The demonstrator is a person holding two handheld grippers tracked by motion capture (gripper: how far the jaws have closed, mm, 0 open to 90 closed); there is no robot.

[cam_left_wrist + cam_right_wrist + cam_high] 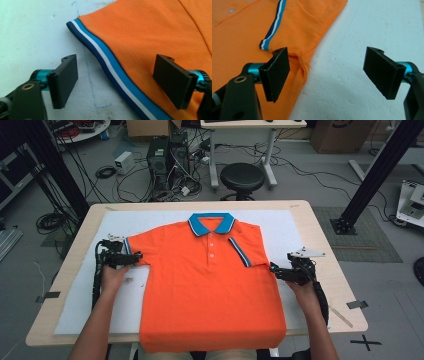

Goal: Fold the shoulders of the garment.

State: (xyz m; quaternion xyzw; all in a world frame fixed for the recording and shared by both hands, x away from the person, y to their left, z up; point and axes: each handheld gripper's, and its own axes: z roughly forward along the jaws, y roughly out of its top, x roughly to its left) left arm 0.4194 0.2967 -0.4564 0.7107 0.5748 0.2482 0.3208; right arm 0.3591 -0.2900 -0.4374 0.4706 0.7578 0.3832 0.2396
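Your orange polo shirt (210, 285) lies flat, front up, on the white sheet (75, 305) that covers the wooden table (320, 235). Its blue collar (211, 223) points to the far edge, and its hem hangs just over the near edge, towards you.

Left gripper (131, 258): you hold it at the shirt's sleeve on your left, level with the striped cuff (110, 67). In the left gripper view the jaws stand wide apart. One jaw is over the bare white sheet and the other over the orange cloth, so the blue-and-white cuff band runs between them. Neither pad presses on the fabric — nothing is clamped.

Right gripper (280, 271): you hold it at the opposite side of the shirt, just below the folded-in sleeve. In the right gripper view its jaws are also spread wide. One jaw sits over the shirt's side edge, close to the end of the striped band (272, 30), and the other is over the white sheet, well clear of the cloth. Whether the jaw over the edge touches the fabric cannot be told — no grip is visible.

The shirt's placket buttons (211, 247) run down the centre. A sleeve on your right is folded inward across the chest, its stripe lying diagonally. A black stool (242, 177) stands beyond the table's far edge.
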